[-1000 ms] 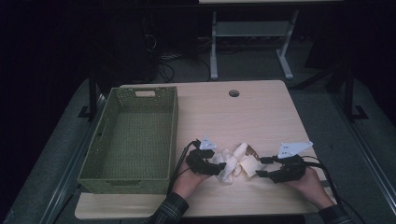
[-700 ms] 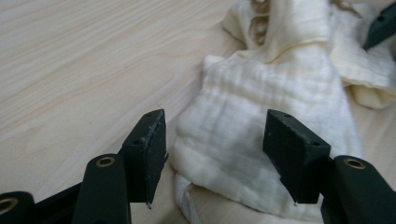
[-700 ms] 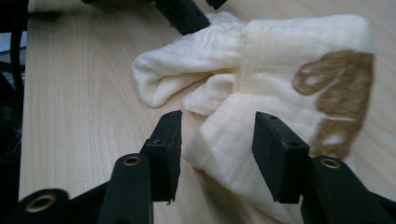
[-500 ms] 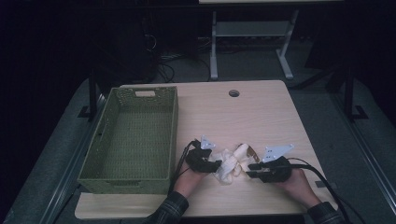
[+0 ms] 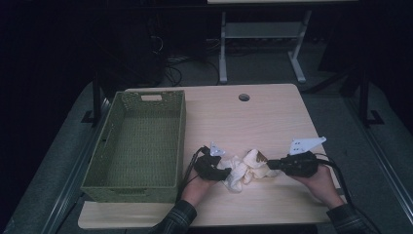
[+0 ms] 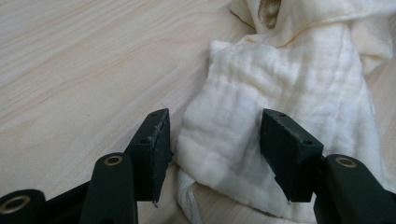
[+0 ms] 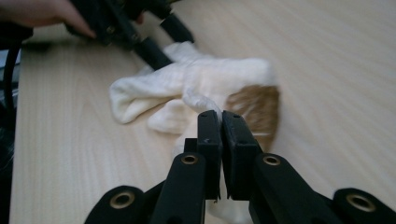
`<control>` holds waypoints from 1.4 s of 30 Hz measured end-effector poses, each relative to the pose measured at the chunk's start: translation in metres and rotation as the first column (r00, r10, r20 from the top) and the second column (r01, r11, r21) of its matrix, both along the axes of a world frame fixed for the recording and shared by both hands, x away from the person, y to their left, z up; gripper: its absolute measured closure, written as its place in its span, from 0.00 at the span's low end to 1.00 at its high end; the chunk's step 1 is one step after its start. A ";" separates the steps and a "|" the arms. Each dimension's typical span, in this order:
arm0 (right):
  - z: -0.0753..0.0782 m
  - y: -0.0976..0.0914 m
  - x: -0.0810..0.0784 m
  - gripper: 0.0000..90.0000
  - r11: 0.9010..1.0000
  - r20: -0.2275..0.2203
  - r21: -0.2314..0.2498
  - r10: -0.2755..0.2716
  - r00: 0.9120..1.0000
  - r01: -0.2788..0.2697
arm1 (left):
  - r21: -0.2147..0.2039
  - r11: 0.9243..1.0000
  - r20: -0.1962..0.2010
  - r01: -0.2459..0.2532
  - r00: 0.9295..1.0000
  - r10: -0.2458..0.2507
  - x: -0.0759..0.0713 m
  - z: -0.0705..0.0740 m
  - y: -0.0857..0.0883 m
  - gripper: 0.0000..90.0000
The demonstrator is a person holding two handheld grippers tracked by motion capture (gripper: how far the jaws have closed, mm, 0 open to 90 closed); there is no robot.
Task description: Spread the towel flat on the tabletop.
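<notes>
A crumpled cream cloth (image 5: 243,168) with a brown patch lies on the light wooden table (image 5: 243,122), near its front edge. My left gripper (image 5: 228,173) is at the cloth's left end. Its jaws have closed in a little, and a thick fold of cloth (image 6: 289,79) fills the gap between the left gripper's (image 6: 215,135) pads. From the right, my right gripper (image 5: 269,165) reaches the cloth's other end. Its jaws have just been closing, and the right gripper (image 7: 220,116) now pinches a thin edge of the cloth (image 7: 187,79) beside the brown patch.
An empty green woven basket (image 5: 112,146) stands on the left part of the table, close to my left hand. A cable hole (image 5: 244,97) sits near the table's far edge. A metal stand (image 5: 263,44) is on the floor beyond the table.
My right gripper moved left onto the cloth's right end, closed on it, then drew slightly back to the right and up. The left gripper stayed in place on the cloth.
</notes>
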State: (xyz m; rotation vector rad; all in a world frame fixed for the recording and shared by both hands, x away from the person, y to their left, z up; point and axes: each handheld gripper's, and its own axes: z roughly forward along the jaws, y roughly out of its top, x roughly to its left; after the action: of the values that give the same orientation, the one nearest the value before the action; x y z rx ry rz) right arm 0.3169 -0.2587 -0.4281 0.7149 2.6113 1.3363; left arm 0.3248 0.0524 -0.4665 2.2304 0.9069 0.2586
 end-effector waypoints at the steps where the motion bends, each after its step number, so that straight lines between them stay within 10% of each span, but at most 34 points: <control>1: 0.002 -0.004 0.004 0.96 1.000 0.007 0.001 -0.007 1.000 0.007 | 0.001 1.000 0.001 0.001 1.000 -0.001 0.000 0.000 0.000 0.47; 23: -0.033 -0.047 0.085 0.91 0.970 -0.065 -0.061 -0.238 0.969 0.235 | 0.012 1.000 0.014 0.013 1.000 -0.013 0.000 0.000 0.000 0.48; 35: -0.008 -0.050 0.060 0.73 0.971 -0.050 0.000 -0.237 0.970 0.237 | 0.015 1.000 0.017 0.015 1.000 -0.016 0.000 0.000 0.000 0.48; 42: -0.018 -0.020 0.064 0.72 0.976 -0.033 -0.064 -0.213 0.977 0.210 | 0.015 1.000 0.016 0.014 1.000 -0.014 0.000 0.000 0.000 0.48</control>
State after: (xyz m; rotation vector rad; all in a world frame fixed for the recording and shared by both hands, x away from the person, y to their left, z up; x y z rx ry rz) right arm 0.3810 -0.2783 -0.4464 0.9874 2.5073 1.1894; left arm 0.3247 0.0520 -0.4667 2.2440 0.8829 0.2775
